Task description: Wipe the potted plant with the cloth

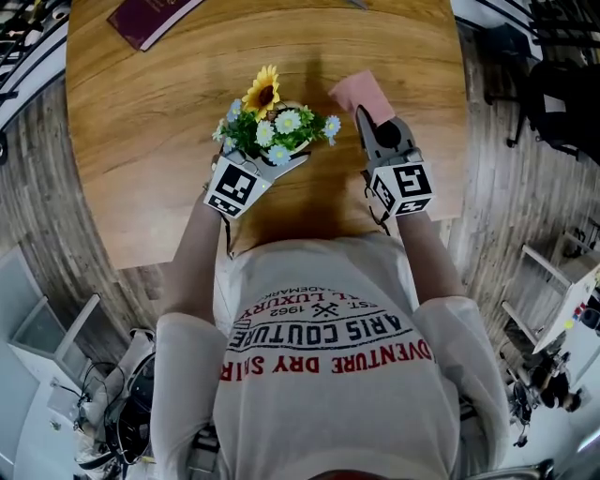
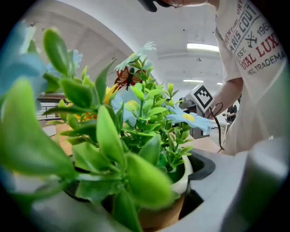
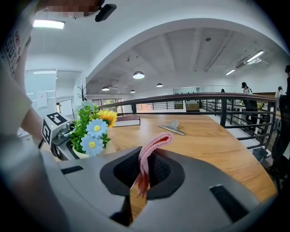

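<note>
The potted plant (image 1: 271, 120), with a sunflower and pale blue daisies in a small white-rimmed pot (image 2: 183, 179), stands near the table's front edge. My left gripper (image 1: 267, 161) is shut on the pot from the near side, one jaw on each flank; leaves fill the left gripper view and hide most of the pot. To its right, my right gripper (image 1: 373, 127) is shut on a folded pink cloth (image 1: 360, 93), which sticks up from between the jaws in the right gripper view (image 3: 147, 156). The cloth is a short way right of the plant (image 3: 92, 129) and does not touch it.
The wooden table (image 1: 159, 150) has a rounded front edge close to the person's body. A dark red book (image 1: 148, 17) lies at the far left, and a metal clip (image 3: 172, 128) lies farther back. A railing (image 3: 217, 102) runs behind the table.
</note>
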Motion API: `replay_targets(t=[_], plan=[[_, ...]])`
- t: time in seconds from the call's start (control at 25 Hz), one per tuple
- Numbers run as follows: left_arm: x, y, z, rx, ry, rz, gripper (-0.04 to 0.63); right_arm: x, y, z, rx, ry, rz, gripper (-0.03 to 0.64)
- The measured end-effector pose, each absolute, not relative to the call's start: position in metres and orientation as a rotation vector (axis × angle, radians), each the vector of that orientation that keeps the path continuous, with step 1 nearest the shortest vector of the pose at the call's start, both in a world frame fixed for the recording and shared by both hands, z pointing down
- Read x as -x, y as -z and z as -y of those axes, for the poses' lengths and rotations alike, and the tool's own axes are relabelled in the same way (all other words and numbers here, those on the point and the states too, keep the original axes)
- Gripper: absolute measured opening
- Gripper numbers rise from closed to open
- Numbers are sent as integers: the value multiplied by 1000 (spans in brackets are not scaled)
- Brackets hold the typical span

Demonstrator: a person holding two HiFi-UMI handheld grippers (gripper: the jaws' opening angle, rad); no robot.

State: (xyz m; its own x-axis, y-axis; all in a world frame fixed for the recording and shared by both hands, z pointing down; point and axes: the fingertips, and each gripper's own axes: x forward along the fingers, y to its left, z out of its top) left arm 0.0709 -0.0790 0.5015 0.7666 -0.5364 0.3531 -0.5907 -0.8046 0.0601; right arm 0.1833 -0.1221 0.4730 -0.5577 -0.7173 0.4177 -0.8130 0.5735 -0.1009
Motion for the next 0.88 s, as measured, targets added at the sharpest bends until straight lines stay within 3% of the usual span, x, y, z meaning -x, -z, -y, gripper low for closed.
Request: replay_targets(t=[0.88], plan=[[-7,-485,51,-2617,-437,1210,534,-156,-460,111,-1190,-362,2531,37]])
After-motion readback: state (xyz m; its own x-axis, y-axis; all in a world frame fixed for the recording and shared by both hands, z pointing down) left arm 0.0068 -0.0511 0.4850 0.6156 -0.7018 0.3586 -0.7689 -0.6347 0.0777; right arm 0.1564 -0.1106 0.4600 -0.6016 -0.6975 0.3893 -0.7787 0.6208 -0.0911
